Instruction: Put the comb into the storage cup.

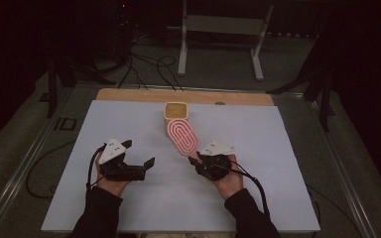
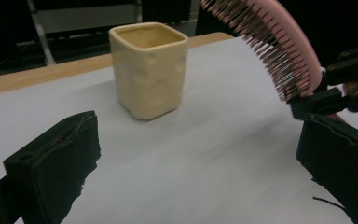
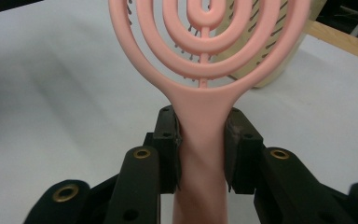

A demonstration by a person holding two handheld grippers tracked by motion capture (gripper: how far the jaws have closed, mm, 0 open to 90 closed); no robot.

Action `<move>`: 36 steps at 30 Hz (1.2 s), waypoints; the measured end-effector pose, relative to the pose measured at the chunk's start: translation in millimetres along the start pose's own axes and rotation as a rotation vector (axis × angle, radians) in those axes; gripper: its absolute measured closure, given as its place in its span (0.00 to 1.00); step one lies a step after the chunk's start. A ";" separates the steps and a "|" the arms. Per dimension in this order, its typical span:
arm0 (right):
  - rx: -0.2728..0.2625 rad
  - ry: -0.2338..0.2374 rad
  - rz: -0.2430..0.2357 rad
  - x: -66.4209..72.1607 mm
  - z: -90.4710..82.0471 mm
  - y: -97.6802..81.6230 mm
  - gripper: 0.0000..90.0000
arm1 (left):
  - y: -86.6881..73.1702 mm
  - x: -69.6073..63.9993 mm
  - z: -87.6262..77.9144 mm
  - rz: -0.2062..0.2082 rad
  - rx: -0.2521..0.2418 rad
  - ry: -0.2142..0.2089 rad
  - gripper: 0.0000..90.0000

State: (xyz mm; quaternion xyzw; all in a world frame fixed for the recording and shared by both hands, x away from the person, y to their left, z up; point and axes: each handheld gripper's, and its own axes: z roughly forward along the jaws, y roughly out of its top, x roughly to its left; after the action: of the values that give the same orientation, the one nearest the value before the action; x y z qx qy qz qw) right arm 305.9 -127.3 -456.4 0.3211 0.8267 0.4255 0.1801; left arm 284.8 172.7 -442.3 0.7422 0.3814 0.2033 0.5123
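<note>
My right gripper is shut on the handle of a pink hairbrush, its pads pressing the handle on both sides. The brush head has concentric oval rings and dark bristles, and it is held above the table, pointing toward a cream square cup that stands upright at the far middle of the white sheet. My left gripper sits at the near left with its jaws wide apart and nothing between them, facing the cup and the brush.
A white sheet covers the wooden table. Beyond the far edge stand a metal frame and loose cables on the dark floor. A rail runs along the left side.
</note>
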 end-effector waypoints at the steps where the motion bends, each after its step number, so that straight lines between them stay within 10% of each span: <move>1: 0.000 0.001 0.000 0.3 0.3 -0.2 0.78 | 1.2 -1.1 1.2 -0.003 -0.006 -0.008 0.00; 36: -0.025 0.024 0.004 12.5 7.9 -2.3 0.78 | 21.7 -31.7 38.5 -0.023 0.030 -0.132 0.00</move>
State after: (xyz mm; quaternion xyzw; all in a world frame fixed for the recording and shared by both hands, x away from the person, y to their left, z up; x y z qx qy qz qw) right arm 300.5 -115.1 -463.1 0.3152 0.8228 0.4401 0.1733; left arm 299.3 120.9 -434.8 0.7569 0.3585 0.1423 0.5275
